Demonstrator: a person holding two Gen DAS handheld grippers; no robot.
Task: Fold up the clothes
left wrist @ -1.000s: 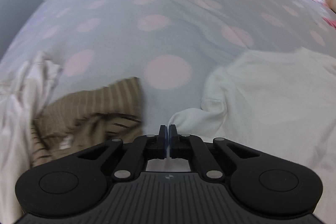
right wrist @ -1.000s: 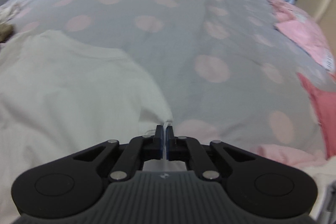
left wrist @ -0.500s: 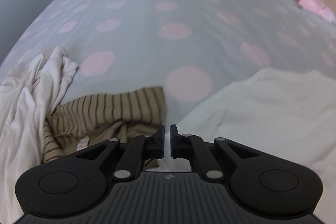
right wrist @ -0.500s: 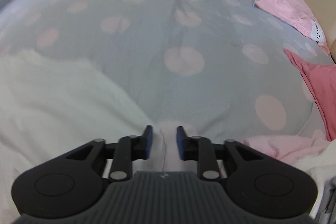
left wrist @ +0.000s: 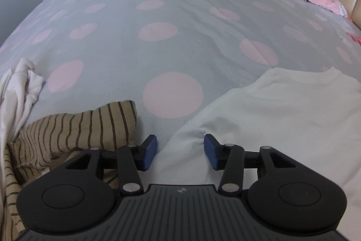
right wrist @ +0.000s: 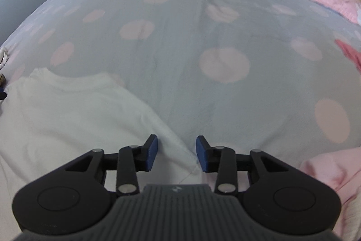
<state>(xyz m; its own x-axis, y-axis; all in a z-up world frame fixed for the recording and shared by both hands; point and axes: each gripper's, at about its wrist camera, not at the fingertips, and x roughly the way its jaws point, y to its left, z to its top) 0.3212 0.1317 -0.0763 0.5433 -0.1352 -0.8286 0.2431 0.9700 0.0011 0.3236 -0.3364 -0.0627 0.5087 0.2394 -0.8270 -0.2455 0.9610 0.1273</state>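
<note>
A: Shirt status? Cream-white cotton T-shirt [left wrist: 282,110] lies flat on the grey bedspread with pink dots [left wrist: 158,15], collar toward the far end, no fold in it that I can see.

B: Grippers?

A: Left gripper [left wrist: 180,151] has jaws opening, shirt's left edge lying between the pads but not pinched. Right gripper [right wrist: 176,153] is opening too, with the shirt's right edge under the gap, loose.

B: So progress?

A: Early, I'd say. 1 shirt spread out, every fold on it left to do.

B: Other clothes?

A: Tan striped knit garment [left wrist: 74,128] crumpled just beside the left gripper, a rumpled white cloth [left wrist: 15,92] past it, and a soft pink garment [right wrist: 327,171] heaped near the right gripper. All 3 look unfolded.
</note>
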